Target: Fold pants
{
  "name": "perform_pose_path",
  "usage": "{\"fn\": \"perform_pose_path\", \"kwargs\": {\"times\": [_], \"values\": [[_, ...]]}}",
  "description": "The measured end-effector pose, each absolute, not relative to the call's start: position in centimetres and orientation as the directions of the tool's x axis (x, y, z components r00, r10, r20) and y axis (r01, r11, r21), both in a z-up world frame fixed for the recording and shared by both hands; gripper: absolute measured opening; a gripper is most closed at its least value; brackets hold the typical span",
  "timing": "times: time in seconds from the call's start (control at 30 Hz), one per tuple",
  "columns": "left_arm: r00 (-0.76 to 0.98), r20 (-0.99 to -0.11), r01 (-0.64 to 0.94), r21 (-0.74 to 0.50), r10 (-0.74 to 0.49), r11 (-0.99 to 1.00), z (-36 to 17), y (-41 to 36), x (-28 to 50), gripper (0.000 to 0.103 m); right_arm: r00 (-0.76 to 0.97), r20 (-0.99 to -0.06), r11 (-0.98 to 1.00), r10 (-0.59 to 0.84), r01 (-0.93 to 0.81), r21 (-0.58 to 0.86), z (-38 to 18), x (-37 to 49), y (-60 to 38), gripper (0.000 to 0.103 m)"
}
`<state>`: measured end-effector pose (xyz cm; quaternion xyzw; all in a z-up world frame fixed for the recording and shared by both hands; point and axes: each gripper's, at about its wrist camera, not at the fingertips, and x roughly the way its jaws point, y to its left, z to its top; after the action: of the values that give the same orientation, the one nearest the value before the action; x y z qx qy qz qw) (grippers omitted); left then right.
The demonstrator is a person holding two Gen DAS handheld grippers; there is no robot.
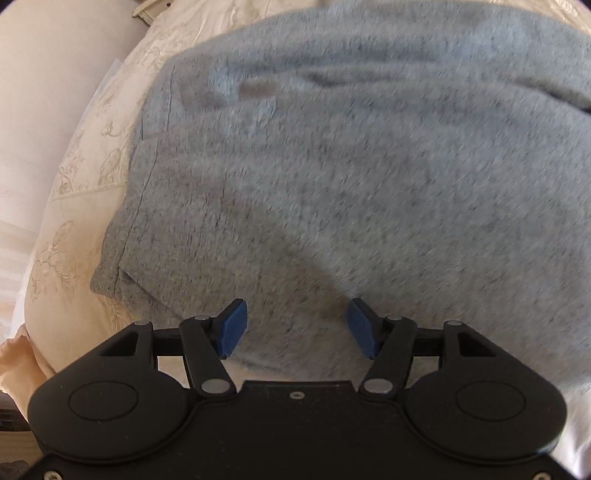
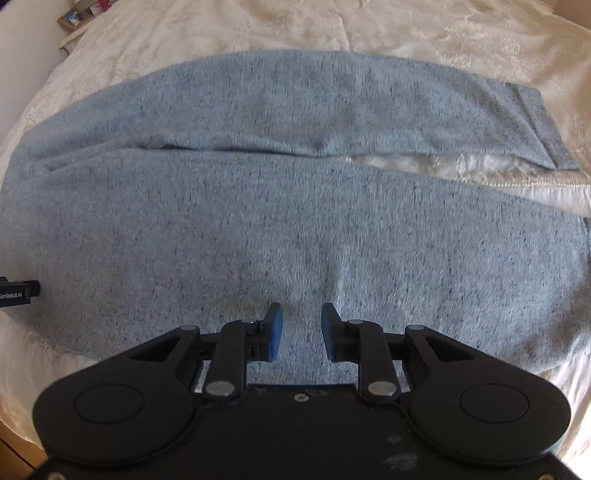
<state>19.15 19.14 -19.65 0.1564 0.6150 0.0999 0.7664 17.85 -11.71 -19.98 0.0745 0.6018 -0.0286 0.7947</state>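
- Grey pants lie spread flat across a cream embroidered bedspread, one leg beyond the other.
- The left gripper hovers over the fabric, blue fingers spread wide, holding nothing.
- The right gripper shows a narrower gap above the near leg, nothing between its fingers.

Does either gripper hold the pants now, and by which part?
Nothing is held. The left gripper and the right gripper are both open above the grey pants.
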Motion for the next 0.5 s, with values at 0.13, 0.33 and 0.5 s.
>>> {"fn": "perform_pose_path", "kwargs": {"times": [0.13, 0.33, 0.5], "values": [[0.220, -0.933, 0.080, 0.307, 0.283, 0.948, -20.1, 22.0, 17.9, 0.075, 0.172, -0.985, 0.970, -0.027, 0.241, 0.016, -22.1, 16.3, -12.5, 0.025], [0.216, -0.957, 0.085, 0.213, 0.191, 0.973, -16.9, 22.9, 20.5, 0.054, 0.163, -0.981, 0.928, -0.107, 0.371, -0.040, -19.4, 16.1, -15.5, 0.025], [0.353, -0.929, 0.076, 0.148, 0.112, 0.986, -11.4, 21.1, 24.4, 0.055, 0.251, -0.963, 0.870, -0.095, 0.491, 0.042, -15.0, 18.7, -18.8, 0.026]]}}
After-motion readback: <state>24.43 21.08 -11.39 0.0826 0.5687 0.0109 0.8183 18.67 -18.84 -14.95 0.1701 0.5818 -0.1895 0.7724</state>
